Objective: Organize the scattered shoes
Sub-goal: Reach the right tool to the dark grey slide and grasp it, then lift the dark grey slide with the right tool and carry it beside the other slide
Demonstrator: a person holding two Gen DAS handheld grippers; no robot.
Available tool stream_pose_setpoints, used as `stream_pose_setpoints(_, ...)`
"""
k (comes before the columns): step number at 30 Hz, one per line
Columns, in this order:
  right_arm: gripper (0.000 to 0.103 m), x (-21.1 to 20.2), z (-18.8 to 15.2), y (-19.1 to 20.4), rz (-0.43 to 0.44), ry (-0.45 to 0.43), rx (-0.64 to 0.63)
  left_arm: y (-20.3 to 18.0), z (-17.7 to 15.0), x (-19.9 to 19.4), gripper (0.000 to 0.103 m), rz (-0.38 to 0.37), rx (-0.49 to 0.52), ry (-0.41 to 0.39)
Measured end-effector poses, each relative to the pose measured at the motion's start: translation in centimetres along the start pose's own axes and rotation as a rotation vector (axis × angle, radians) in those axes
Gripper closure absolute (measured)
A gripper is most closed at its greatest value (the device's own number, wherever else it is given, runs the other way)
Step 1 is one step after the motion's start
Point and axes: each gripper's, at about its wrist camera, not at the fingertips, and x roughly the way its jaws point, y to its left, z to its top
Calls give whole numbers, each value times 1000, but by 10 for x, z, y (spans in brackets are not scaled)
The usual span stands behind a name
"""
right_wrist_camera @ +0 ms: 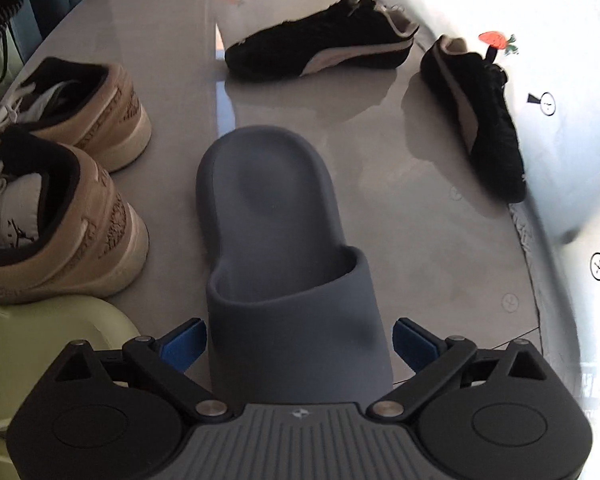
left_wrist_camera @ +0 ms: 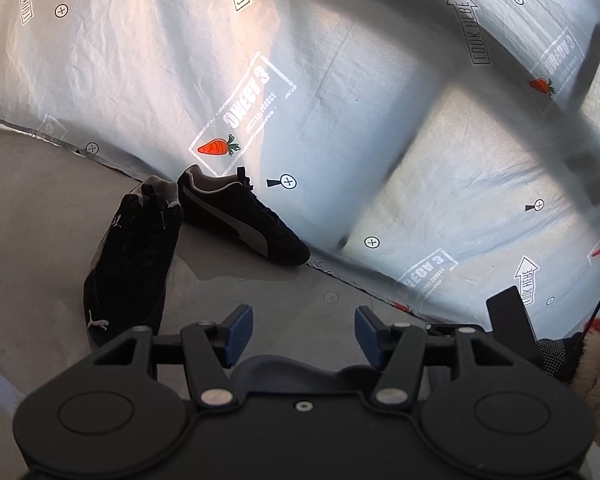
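Note:
A blue-grey slide slipper (right_wrist_camera: 272, 208) lies upright on the grey floor, toe end toward me. My right gripper (right_wrist_camera: 296, 336) straddles its strap end, open, with a thin gap at each blue pad. To its left stands a tan pair of sneakers (right_wrist_camera: 60, 236), heels toward me. Two black sneakers lie apart near the white sheet: one on its side (right_wrist_camera: 320, 44), one along the sheet's edge (right_wrist_camera: 480, 116). My left gripper (left_wrist_camera: 304, 320) hovers before these black sneakers (left_wrist_camera: 132, 256), tips apart over bare floor. A smooth blue-grey shape (left_wrist_camera: 284, 368) sits low between its fingers; whether it is gripped is unclear.
A printed white sheet (left_wrist_camera: 340, 60) rises behind the floor and borders it on the right. A pale green slipper (right_wrist_camera: 40, 340) lies at the lower left beside the tan pair. A gloved hand with a furry sleeve (left_wrist_camera: 580, 356) shows at the left wrist view's right edge.

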Motion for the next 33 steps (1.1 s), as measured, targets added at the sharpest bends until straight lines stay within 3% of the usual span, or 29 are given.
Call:
stream_pose_setpoints(3, 6, 3, 1, -6, -34, -42, 152, 5, 0, 0, 46, -1, -29, -1)
stream_pose_setpoints(8, 8, 2, -6, -19, -199, -146, 650, 8, 2, 3, 46, -9, -73, 1)
stream_pose_setpoints(10, 9, -4, -13, -27, -180, -206, 818, 6, 3, 2, 46, -25, -78, -3)
stream_pose_setpoints(14, 11, -20, -46, -44, -47, -351, 1150, 4, 4, -2, 46, -35, -72, -12)
stream_pose_setpoints(24, 16, -101, -120, -49, -172, -579, 1394, 5, 2, 4, 46, -50, -121, 11)
stream_pose_setpoints(33, 16, -171, -231, -27, -574, -687, 1602, -20, 1, 16, 46, -94, -69, 59)
